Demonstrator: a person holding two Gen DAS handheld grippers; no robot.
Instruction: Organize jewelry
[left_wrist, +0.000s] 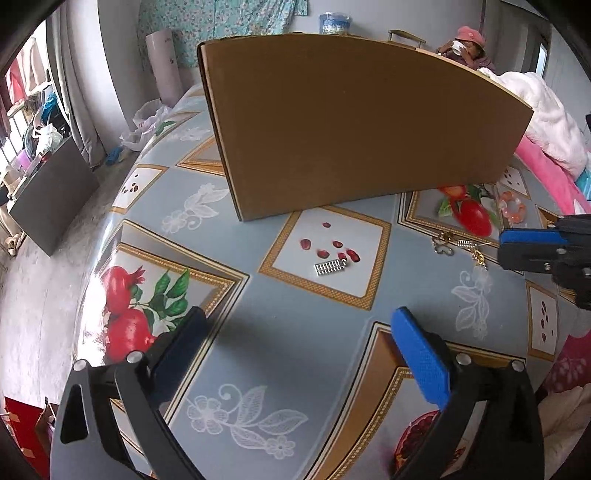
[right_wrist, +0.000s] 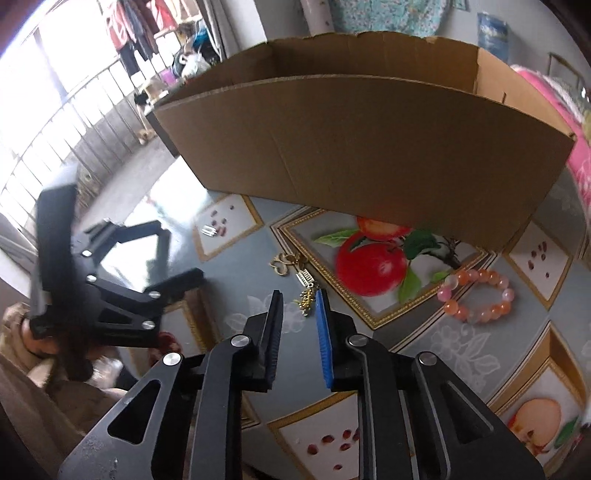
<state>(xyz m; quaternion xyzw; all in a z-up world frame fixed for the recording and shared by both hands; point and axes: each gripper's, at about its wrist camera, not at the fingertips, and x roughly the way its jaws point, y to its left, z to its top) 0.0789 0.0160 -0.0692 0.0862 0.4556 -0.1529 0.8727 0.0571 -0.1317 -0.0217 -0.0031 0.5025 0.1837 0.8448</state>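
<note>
We're over a table (left_wrist: 295, 332) dressed in a glossy blue-grey oilcloth, gold-framed panels of pomegranates, apples and white lace flowers all across it. A brown cardboard box (left_wrist: 354, 125) stands open-topped at the far side. The left gripper (left_wrist: 295, 354) hangs with its jaws spread wide, nothing between them, bare cloth beneath. Just ahead of it lies a small silver ribbed earring (left_wrist: 330, 267) on a seed-print panel. Over to the right, the right gripper (right_wrist: 300, 299) has its jaws drawn close with a narrow gap; a gold dangling earring (right_wrist: 306, 293) lies at its tips, and I cannot tell whether the pads touch it. Beside that, a gold heart-shaped piece (right_wrist: 284, 265). Further right, a pink and orange bead bracelet (right_wrist: 476, 295) rests on the apple panel. Around the room: grey curtains (left_wrist: 85, 110), a barred window (right_wrist: 55, 122) with hanging clothes, a pink blanket (left_wrist: 550, 173).
</note>
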